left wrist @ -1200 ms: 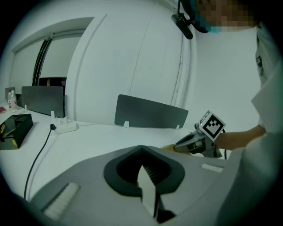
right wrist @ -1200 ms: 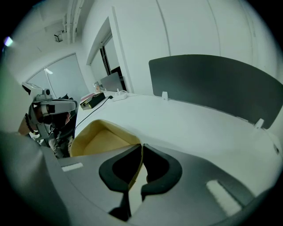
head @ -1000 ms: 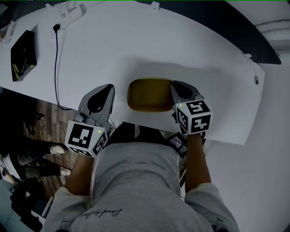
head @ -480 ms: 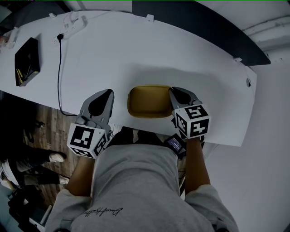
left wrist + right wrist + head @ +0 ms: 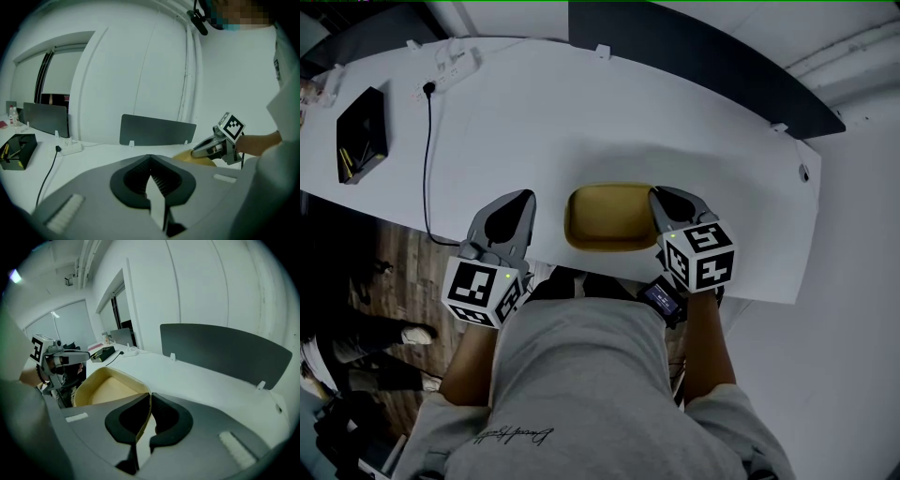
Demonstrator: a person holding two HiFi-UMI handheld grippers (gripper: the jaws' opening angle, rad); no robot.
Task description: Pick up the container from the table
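Right gripper (image 5: 666, 202) is clamped on the container (image 5: 609, 216), pinching its right wall with one jaw inside the rim and one outside. I judge that's the hold for lifting it off the table (image 5: 581, 112), where it looks to be resting. Left gripper (image 5: 517, 202) hangs to the container's left, apart from it, jaws together on nothing, and the container itself is empty, just a bare tan floor.
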